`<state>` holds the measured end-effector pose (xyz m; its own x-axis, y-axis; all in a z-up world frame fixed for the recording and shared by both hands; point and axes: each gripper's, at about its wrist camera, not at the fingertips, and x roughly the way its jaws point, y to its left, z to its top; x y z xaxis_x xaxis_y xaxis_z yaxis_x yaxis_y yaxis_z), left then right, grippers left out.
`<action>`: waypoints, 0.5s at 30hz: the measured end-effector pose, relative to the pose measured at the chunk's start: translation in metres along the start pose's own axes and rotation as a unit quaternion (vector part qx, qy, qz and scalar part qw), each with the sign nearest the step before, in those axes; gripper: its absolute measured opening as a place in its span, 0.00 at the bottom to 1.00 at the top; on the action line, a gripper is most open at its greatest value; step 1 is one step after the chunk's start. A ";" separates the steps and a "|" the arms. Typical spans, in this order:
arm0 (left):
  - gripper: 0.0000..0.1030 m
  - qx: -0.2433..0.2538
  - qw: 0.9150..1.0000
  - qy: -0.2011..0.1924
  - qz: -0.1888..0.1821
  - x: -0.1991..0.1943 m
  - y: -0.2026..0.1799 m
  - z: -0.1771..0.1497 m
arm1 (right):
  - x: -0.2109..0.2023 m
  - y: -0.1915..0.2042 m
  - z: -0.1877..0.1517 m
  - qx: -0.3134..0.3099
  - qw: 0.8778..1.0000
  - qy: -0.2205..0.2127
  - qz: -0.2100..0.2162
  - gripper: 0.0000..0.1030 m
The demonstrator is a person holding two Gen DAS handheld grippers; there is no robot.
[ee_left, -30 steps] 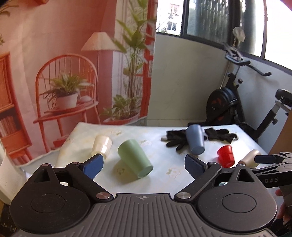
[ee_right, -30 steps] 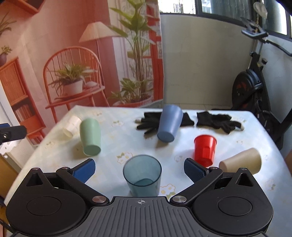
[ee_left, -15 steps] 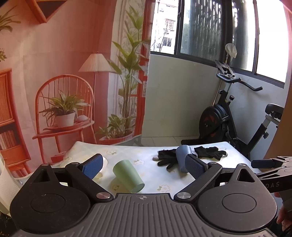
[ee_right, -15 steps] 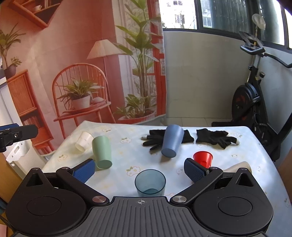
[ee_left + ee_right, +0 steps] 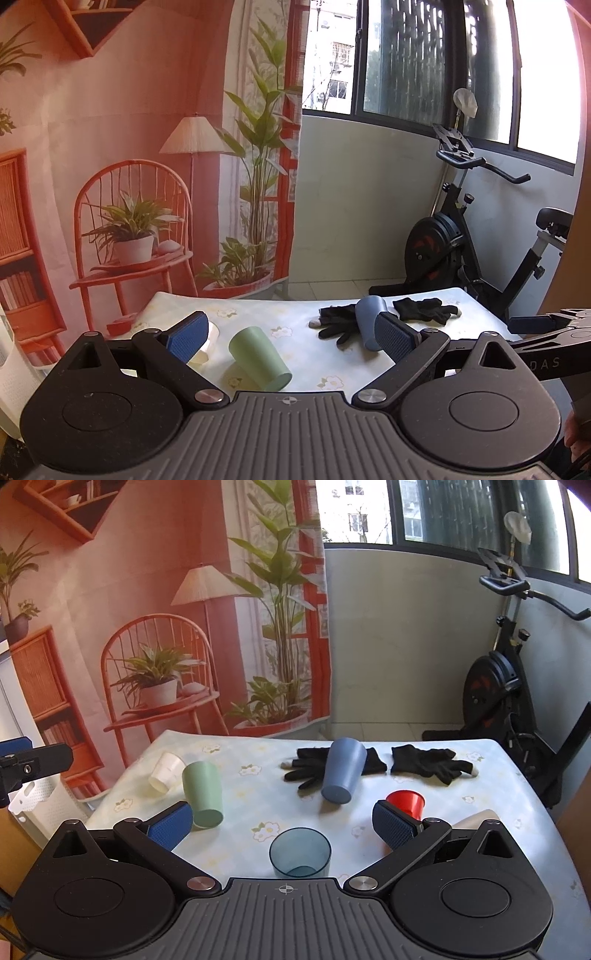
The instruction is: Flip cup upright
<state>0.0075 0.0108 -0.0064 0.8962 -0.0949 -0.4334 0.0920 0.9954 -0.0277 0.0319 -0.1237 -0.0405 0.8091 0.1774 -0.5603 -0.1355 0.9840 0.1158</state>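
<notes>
Bright daylight pours through the windows (image 5: 436, 62), overexposed at right; sharp focus, strong fisheye bending at edges.

Cups on the table, right wrist view: six in all.
- One clear teal cup (image 5: 300, 856), upright, 6 o'clock.
- One green cup (image 5: 202, 793), on its side, 9 o'clock.
- One white cup (image 5: 166, 771), on its side, 10 o'clock, just beside the green.
- One blue cup (image 5: 342, 775), on its side, 12 o'clock.
- One red cup (image 5: 405, 803), 3 o'clock.
- One beige cup (image 5: 476, 818), mostly hidden, 4 o'clock.

Black gloves: two, one (image 5: 309, 765) under the blue cup, one (image 5: 428, 762) at 1 o'clock.

Grippers: two, one per view (image 5: 290, 334) (image 5: 283, 821).

Exercise bikes: one (image 5: 509, 686).
</notes>
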 end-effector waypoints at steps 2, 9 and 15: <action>0.95 0.000 1.000 0.001 -0.002 0.000 0.000 0.000 | 0.000 0.000 0.000 0.000 1.000 0.000 0.000 1.00; 0.95 -0.004 1.000 0.004 -0.006 0.001 0.002 0.000 | 0.000 -0.001 0.000 0.002 1.000 0.002 -0.001 1.00; 0.95 -0.002 1.000 0.006 -0.006 0.000 0.002 0.000 | 0.001 -0.001 0.000 0.000 1.000 0.001 -0.004 1.00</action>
<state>0.0079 0.0125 -0.0069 0.8897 -0.1075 -0.4437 0.1012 0.9941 -0.0378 0.0323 -0.1248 -0.0413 0.8086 0.1697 -0.5633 -0.1293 0.9853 0.1113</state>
